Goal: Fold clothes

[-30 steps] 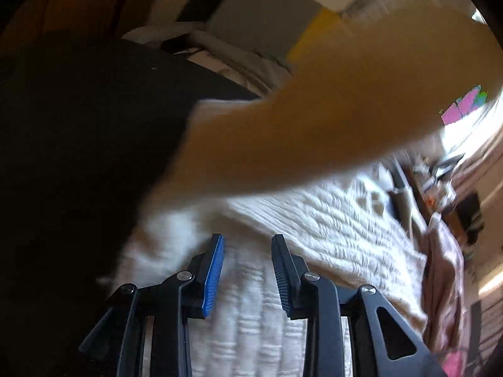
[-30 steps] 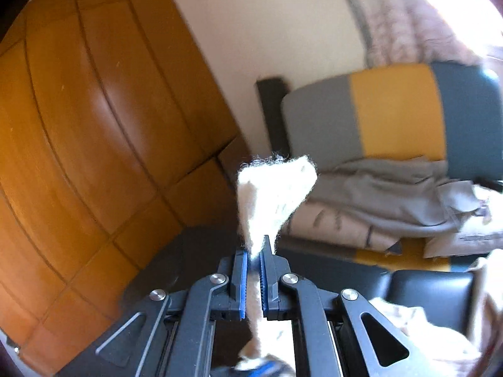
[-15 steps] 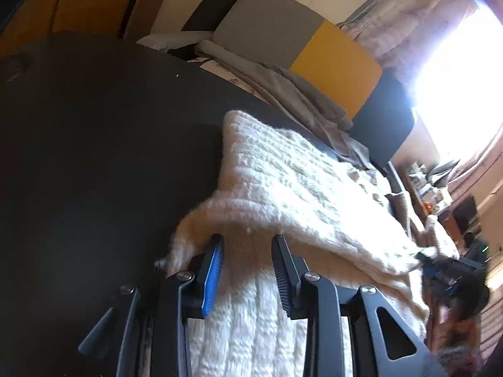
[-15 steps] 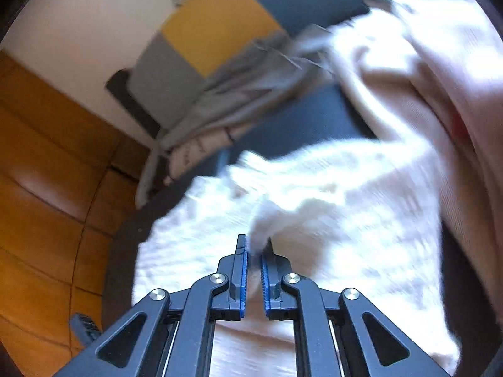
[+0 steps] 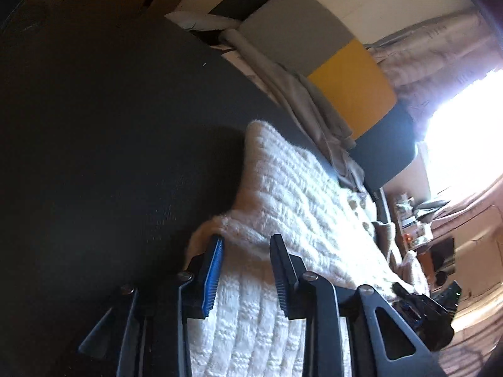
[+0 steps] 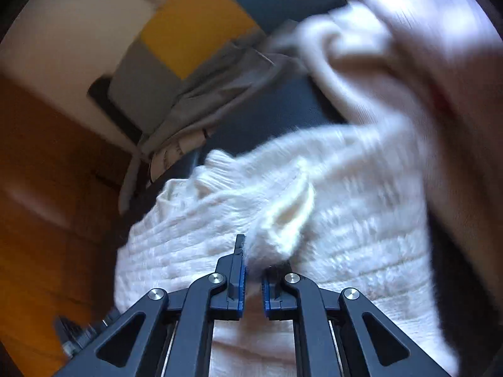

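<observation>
Pinching sweater (image 6: 314, 220): right gripper (image 6: 253, 270), own view.

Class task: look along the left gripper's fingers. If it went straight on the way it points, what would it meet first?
Probably the folded edge of the white knit sweater, lying just ahead of the left gripper; depth is unclear.

Dark tabletop (image 5: 103, 144), matte. Behind it a chair back (image 5: 317, 47) in grey, yellow and dark panels, grey cloth (image 6: 201, 106) draped over it. Cream wall (image 6: 63, 40) above. Orange-brown wood panelling (image 6: 37, 188) to one side. Bright window (image 5: 465, 110), overexposed, with pale curtain (image 5: 433, 50) beside it.
</observation>
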A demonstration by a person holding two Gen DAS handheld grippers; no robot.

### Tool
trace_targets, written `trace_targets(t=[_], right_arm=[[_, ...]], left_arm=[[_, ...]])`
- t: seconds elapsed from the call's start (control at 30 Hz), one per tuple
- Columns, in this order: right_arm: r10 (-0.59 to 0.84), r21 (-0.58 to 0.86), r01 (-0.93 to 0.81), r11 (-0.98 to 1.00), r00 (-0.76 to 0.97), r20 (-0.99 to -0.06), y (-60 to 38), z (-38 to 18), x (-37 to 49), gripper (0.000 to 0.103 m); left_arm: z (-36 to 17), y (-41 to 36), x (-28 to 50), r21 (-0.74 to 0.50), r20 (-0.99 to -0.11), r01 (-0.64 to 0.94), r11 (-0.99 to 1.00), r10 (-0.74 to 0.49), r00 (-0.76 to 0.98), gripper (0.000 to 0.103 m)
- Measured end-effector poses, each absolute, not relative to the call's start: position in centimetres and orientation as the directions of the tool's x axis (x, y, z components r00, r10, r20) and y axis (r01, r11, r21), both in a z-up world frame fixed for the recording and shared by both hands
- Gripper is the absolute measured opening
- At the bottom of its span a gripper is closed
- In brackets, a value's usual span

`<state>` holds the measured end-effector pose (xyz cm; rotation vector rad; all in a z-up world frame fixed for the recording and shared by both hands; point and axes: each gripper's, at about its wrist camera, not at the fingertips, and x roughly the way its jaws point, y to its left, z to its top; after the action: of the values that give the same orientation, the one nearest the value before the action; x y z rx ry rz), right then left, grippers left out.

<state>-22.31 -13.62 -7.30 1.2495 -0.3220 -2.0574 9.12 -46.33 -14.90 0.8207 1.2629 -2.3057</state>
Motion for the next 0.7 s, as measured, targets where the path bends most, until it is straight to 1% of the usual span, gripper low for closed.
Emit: trace_targets(t=[0.1,0.2,0.3,0.37,0.4,0.47,0.53,0.57,0.63,0.7], right_arm=[[-0.646,0.452,0.49,-0.745,-0.362,-0.672,-13.0,-5.1,-20.8,0.009],[-0.587,0.408,0.459,-0.789,-0.366,-0.723,-11.9,-6.5,-20.7,0.009],[-0.57,0.443,0.388,-0.808,-0.33,-0.752,-10.7,-9.5,-21.2,0.009],[-0.611,0.508,0.35,-0.787,-0.32,-0.724,-9.2,-10.1,-21.4,0.01],[-0.632,0.541,0.333,-0.772,-0.318,-0.707,-8.4,-10.3,-21.5,0.013],[-0.638,0.557,0.312,-0.769,-0.334,-0.694,-8.0,-10.2,-21.7,0.022],[-0.606,0.523,0.307,-0.795,-0.391,-0.693,-7.4,-9.1,-21.4,0.041],[-0.581,0.487,0.316,-0.814,-0.433,-0.689,-7.2,-8.2,-21.0,0.043],[-0.524,0.4,0.339,-0.851,-0.525,-0.671,-6.9,-6.2,-20.1,0.043],[-0.519,0.341,0.396,-0.853,-0.562,-0.645,-7.4,-4.6,-19.2,0.044]], left_arm=[[-14.7,-45.9,10.0,-0.595,-0.665,0.566,-0.571,-0.046,-0.745,0.03],[-14.7,-45.3,11.2,-0.545,-0.694,0.58,-0.606,-0.062,-0.717,0.03],[-14.2,-45.0,13.1,-0.517,-0.708,0.594,-0.616,-0.081,-0.701,0.03],[-13.2,-45.0,13.5,-0.498,-0.702,0.596,-0.63,-0.111,-0.704,0.03],[-12.3,-44.8,13.2,-0.481,-0.691,0.584,-0.654,-0.127,-0.711,0.03],[-10.5,-44.2,12.1,-0.444,-0.668,0.552,-0.705,-0.15,-0.729,0.031],[-8.8,-43.0,10.1,-0.396,-0.644,0.507,-0.766,-0.162,-0.748,0.032],[-8.2,-42.4,8.7,-0.361,-0.638,0.482,-0.798,-0.165,-0.752,0.032],[-7.5,-41.4,5.8,-0.295,-0.634,0.439,-0.849,-0.169,-0.754,0.032],[-7.2,-40.7,2.8,-0.239,-0.64,0.402,-0.884,-0.168,-0.75,0.032]])
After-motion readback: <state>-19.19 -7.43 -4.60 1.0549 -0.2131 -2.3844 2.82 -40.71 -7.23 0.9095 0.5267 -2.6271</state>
